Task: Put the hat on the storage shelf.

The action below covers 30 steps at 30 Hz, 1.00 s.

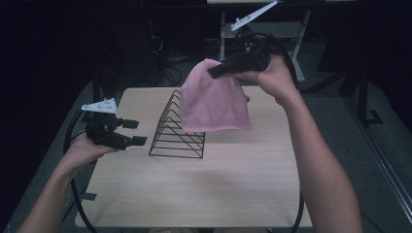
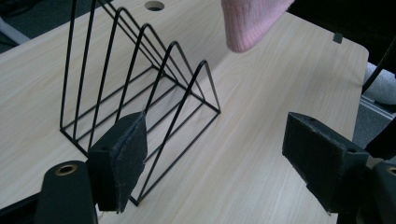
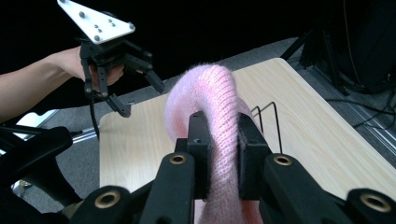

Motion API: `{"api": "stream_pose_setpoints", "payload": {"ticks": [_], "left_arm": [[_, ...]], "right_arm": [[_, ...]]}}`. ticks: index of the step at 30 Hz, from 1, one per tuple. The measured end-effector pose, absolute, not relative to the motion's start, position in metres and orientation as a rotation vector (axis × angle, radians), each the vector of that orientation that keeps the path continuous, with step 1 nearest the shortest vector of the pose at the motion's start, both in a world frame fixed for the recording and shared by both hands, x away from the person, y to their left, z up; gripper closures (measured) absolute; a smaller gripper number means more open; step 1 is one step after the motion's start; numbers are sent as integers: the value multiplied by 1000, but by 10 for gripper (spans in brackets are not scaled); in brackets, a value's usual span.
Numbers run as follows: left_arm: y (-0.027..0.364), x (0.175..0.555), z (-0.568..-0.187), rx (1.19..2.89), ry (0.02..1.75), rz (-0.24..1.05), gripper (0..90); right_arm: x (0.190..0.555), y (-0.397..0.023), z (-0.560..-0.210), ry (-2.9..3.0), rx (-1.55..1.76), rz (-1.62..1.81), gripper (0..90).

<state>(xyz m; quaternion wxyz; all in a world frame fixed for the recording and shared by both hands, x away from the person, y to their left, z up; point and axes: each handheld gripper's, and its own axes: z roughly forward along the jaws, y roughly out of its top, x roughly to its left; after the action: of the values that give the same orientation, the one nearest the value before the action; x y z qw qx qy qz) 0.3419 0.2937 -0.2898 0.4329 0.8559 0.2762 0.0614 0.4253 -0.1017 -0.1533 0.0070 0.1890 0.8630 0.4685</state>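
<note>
A pink knitted hat (image 1: 214, 99) hangs in the air above the table, pinched at its top by my right gripper (image 1: 216, 71), which is shut on it. In the right gripper view the knit (image 3: 219, 116) bulges up between the two black jaws. Its lower corner (image 2: 247, 23) dangles over a black wire rack (image 1: 176, 127) of triangular dividers that stands on the table. My left gripper (image 1: 134, 132) hovers open at the table's left edge, beside the rack (image 2: 140, 88), with nothing between its pads. It also appears across the table as the left gripper (image 3: 140, 93), jaws apart.
The light wooden table (image 1: 233, 184) has a round cable hole (image 2: 154, 5) near its far edge. Dark floor, desk legs (image 1: 301, 43) and cables (image 1: 170, 68) lie beyond the table. Cables trail from both grippers off the table's near corners.
</note>
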Motion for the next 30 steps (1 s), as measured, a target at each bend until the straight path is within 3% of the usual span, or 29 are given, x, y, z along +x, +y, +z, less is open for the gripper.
{"api": "stream_pose_setpoints", "payload": {"ticks": [30], "left_arm": [[281, 365, -270, 2132, 641, 125, 307]], "right_arm": [[436, -34, -132, 2753, 428, 1488, 788]]}}
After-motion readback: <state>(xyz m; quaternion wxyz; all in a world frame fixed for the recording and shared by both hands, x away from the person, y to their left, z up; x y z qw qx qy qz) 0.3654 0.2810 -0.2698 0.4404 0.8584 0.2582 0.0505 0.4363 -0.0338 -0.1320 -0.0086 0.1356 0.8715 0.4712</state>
